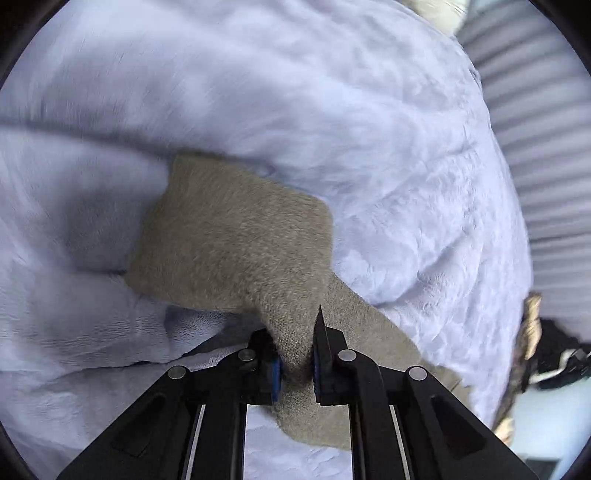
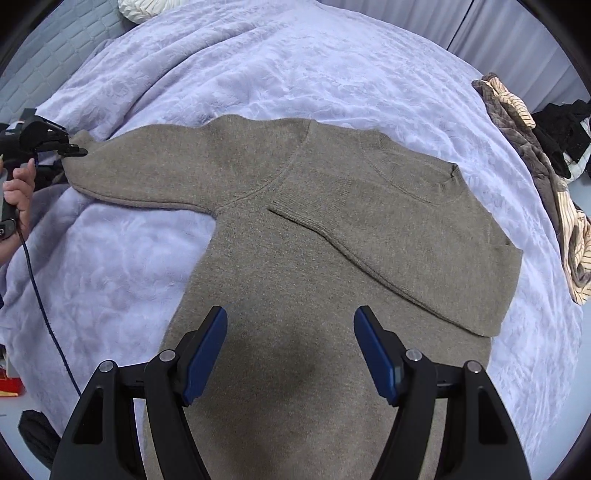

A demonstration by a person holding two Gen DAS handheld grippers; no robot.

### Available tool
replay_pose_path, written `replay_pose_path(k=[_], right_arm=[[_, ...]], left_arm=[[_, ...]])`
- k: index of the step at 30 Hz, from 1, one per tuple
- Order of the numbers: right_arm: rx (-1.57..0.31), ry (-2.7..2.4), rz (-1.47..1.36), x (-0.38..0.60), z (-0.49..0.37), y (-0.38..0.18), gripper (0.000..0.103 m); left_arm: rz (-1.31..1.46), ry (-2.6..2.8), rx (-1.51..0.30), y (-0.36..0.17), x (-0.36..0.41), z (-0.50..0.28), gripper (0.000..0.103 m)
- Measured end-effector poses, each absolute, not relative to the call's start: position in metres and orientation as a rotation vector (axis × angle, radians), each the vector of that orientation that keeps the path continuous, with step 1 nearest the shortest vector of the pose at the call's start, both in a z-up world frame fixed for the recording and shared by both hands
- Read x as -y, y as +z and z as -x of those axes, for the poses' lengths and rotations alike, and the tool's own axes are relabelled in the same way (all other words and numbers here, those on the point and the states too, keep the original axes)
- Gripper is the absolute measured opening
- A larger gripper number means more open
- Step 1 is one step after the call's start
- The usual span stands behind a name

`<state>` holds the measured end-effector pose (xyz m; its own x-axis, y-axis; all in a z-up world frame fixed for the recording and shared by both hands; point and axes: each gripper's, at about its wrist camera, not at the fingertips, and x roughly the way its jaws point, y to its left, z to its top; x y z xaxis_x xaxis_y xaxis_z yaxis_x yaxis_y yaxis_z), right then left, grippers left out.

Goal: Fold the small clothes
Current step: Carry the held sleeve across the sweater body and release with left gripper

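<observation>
Pulling the sleeve cuff [image 1: 295, 332] too sharply is judged likely to drag the sweater [image 2: 314, 240] askew, since the left tool [image 1: 296, 369] is pinched on it while the right tool [image 2: 290, 354] hovers spread, pinning nothing. The sweater is laid flat on the lilac bed [image 2: 258, 66], grey-brown, knitted, one sleeve already folded across the chest.

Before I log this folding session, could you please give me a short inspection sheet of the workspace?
Surface: lavender blanket, wrinkled.
Job's things: taupe sweater spread flat; one sleeve folded across the chest, the other extended.
Clutter: clothes pile at the bed's edge; pillow.
Grippers: left gripper shut on the extended sleeve's cuff; right gripper open above the body.
Cables: dark cable hanging by the left hand.
Surroundings: grey wall panels.
</observation>
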<state>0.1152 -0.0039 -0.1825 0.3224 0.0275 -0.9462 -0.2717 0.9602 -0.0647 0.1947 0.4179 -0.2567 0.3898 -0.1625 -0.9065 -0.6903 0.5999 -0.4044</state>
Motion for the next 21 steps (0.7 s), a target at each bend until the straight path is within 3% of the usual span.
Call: replay_pose_path(k=[11,21], right_arm=[[-1.182,0.138,0.169,0.052,-0.102,-0.137,0.074],[-1.172,0.107,0.118,0.109,-0.097,-0.123,0.074]], left_arm=[[0.7,0.279,-1.122,-0.187,-0.345,-0.22,0.01],[0.473,0.293,-1.203,-0.167,-0.243,-0.235,0.01]])
